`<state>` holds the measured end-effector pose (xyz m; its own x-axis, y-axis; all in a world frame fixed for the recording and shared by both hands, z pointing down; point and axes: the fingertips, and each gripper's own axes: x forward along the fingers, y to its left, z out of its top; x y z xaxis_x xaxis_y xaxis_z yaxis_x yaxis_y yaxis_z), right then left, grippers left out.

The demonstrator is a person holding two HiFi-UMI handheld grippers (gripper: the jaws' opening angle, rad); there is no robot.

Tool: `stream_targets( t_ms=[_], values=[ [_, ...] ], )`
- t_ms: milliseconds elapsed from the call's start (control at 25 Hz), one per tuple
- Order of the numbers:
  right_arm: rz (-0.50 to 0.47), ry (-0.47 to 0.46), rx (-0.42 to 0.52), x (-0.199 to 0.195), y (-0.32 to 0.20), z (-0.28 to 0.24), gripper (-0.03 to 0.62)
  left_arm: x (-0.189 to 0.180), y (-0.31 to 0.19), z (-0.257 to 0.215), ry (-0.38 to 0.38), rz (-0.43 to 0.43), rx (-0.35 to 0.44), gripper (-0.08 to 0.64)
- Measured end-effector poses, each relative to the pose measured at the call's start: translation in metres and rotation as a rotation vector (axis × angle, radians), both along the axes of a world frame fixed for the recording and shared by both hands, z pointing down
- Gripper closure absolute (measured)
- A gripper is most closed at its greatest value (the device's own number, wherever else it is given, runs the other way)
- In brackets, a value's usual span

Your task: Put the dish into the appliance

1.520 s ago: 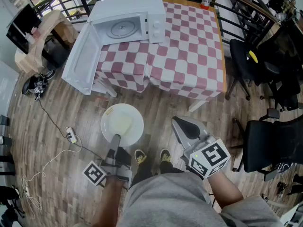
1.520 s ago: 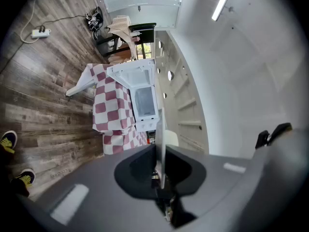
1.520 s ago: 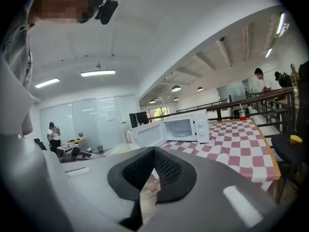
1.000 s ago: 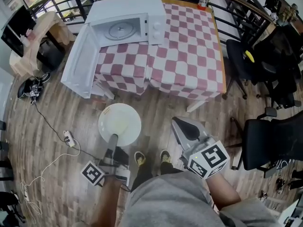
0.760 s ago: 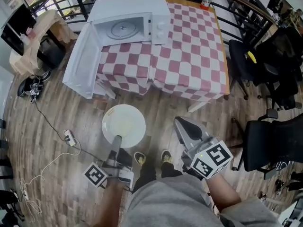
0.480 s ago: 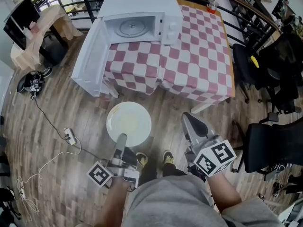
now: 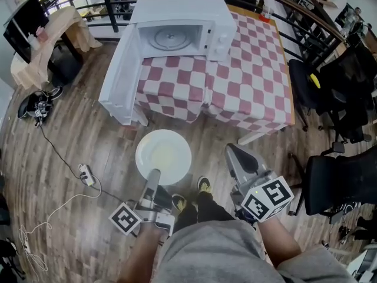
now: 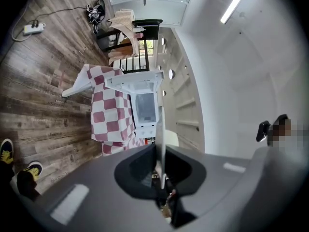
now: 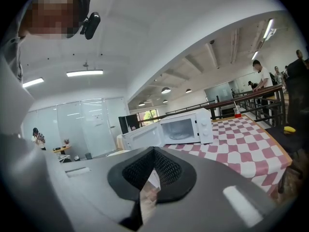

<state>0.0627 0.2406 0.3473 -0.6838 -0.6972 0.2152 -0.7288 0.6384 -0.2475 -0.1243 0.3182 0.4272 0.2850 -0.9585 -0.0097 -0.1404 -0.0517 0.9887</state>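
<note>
Over wooden floor, left gripper holds dish forward, apparently level.

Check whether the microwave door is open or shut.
Open. The microwave has its door swung wide, and the bare turntable inside shows.

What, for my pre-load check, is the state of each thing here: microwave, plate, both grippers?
Microwave: on the table, nothing inside but its turntable.
Door: swung wide open.
Plate: held by its rim, not yet in the microwave.
Left gripper: shut on the plate's rim.
Right gripper: shut, holding nothing.
</note>
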Motion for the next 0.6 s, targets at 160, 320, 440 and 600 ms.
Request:
stream_targets(
  t_ms=[160, 320, 440, 600],
  values=[
    [0.009, -0.002, 0.003, 0.001, -0.01, -0.001, 0.594, 0.001, -0.009, 0.003, 0.018, 0.019, -0.003, 0.531],
    [0.011, -0.006, 0.009, 0.001, -0.024, -0.001, 0.594, 0.002, -0.022, 0.001, 0.013, 0.035, 0.007, 0.531],
    [0.006, 0.002, 0.028, 0.001, -0.039, -0.001, 0.594, 0.006, -0.038, -0.003, 0.019, 0.04, 0.023, 0.531],
    [-0.015, 0.014, 0.043, -0.001, -0.063, 0.002, 0.594, 0.01, -0.065, -0.004, 0.022, 0.041, 0.039, 0.531]
  ],
)
